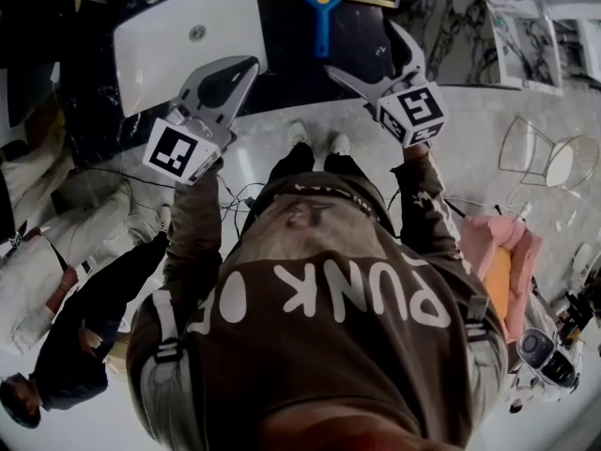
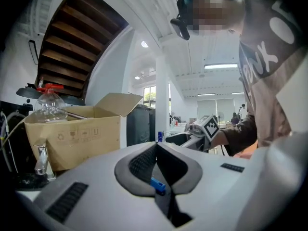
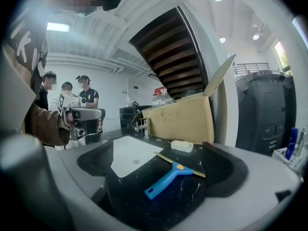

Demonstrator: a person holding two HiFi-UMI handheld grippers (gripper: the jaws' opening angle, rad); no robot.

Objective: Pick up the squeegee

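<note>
The squeegee lies flat on the black marble counter, its blue handle towards me and its yellow blade at the far end. In the right gripper view the squeegee shows between the two dark pads and ahead of them, untouched. My right gripper is open wide just short of the handle's near end, with nothing in it. My left gripper hovers over the near edge of the white sink, and its pads meet with nothing held.
A white soap bar lies beyond the squeegee. An open cardboard box stands at the counter's back, with a glass bottle and a tap next to it. People stand at the left. A wire chair stands at the right.
</note>
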